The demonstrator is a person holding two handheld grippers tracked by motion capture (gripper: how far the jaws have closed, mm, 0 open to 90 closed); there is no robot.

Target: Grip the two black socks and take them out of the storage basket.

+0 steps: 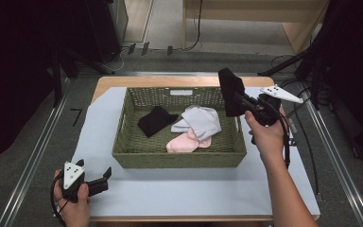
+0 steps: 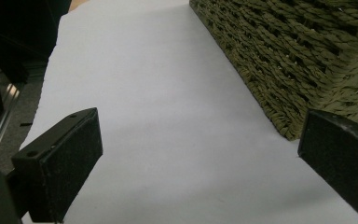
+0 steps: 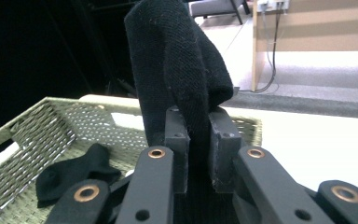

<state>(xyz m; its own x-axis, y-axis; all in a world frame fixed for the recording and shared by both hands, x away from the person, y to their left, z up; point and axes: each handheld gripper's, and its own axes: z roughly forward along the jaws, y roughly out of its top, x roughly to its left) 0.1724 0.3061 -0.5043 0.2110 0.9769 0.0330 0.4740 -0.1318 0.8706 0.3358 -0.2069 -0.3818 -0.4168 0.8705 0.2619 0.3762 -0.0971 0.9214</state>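
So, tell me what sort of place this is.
Probably a lab or recording workspace, not a home: a table under a pale sheet, metal floor rails, loose cables, and hand-held grippers working socks at a woven basket.

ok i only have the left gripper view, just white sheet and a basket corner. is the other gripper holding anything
Observer: Yes, the right gripper is shut on a black sock, lifted above the basket's far right corner.
Operator: what's left in the basket
Observer: Another black sock, a grey garment and a pink one.
Operator: and my gripper
Observer: The left gripper is open over the white sheet, in front of the basket's near left corner.
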